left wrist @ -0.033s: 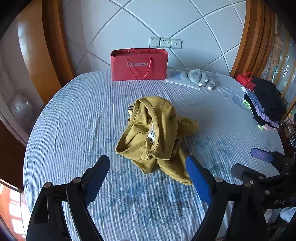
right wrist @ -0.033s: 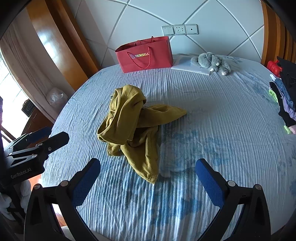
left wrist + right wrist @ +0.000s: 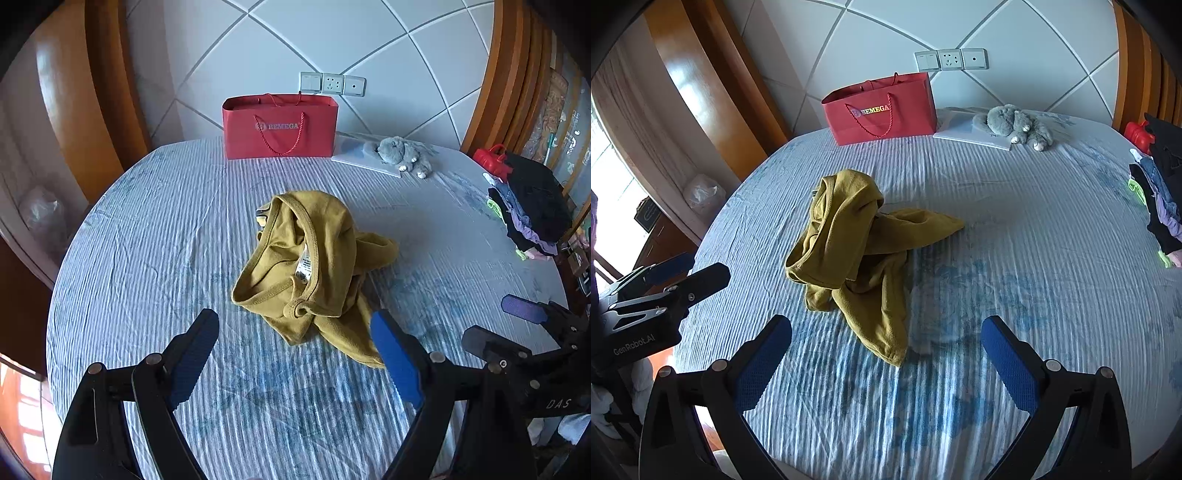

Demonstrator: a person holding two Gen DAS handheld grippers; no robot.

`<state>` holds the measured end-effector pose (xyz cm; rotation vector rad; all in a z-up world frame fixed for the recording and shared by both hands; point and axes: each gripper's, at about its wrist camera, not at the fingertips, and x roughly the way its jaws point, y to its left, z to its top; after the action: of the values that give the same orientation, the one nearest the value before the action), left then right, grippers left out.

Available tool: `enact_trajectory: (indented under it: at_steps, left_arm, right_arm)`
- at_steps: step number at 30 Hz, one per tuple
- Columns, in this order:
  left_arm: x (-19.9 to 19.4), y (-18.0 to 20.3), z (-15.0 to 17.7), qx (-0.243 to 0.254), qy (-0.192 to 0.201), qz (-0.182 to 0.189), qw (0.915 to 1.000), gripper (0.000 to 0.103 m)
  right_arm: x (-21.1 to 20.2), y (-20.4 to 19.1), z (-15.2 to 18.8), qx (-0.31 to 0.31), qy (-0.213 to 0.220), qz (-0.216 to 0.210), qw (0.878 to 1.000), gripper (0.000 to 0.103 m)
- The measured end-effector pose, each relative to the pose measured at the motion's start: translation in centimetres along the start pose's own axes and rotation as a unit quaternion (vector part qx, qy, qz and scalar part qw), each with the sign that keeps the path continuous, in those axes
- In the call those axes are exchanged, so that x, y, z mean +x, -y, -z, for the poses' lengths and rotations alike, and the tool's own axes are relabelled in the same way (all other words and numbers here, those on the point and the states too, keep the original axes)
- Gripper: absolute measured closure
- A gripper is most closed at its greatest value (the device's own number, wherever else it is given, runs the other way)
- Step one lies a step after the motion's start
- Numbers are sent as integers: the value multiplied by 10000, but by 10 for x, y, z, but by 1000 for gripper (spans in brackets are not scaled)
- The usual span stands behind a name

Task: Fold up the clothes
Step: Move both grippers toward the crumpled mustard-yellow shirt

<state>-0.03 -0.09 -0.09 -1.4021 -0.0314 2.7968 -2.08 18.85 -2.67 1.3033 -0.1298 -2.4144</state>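
A crumpled mustard-yellow garment [image 3: 314, 269] lies bunched in the middle of the blue-and-white striped bed sheet [image 3: 147, 240], its neck opening and white label facing up. It also shows in the right wrist view [image 3: 857, 254]. My left gripper [image 3: 295, 350] is open and empty, hovering just short of the garment's near edge. My right gripper [image 3: 886, 354] is open and empty, hovering just short of the garment's trailing end. Each gripper shows at the side of the other's view.
A red paper gift bag [image 3: 280, 125] stands at the far edge by the wall. A grey plush toy [image 3: 404, 155] lies on a white flat item beside it. A stack of dark folded clothes [image 3: 532, 210] sits at the right edge, near a red object [image 3: 493, 158].
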Motion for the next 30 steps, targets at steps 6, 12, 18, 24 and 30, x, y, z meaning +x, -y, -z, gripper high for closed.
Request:
enact_trajectory:
  at_steps: [6,12,18,24,30]
  left_arm:
    - [5,-5,2,-33,-46,5,10000,18]
    - [6,-6,-2,-83,-132,-108,9998,18]
    - [9,-4,-3,-58,-181,-124,9997,18]
    - [9,-4,-3,-47,-189,-118,9997,18]
    - [11,-6,-2,-183,-275,1,9995,18]
  right_arm:
    - [2,0,-6,-27,-58,82,9999,0]
    - [4,0,-5,32,-16,125,9999,0]
    - [6,1,-5,1,-2,141,9999,0]
    - [7,2,-6,6,-14,124,9999,0]
    - [5,4,-7,7,-2,117,9999,0]
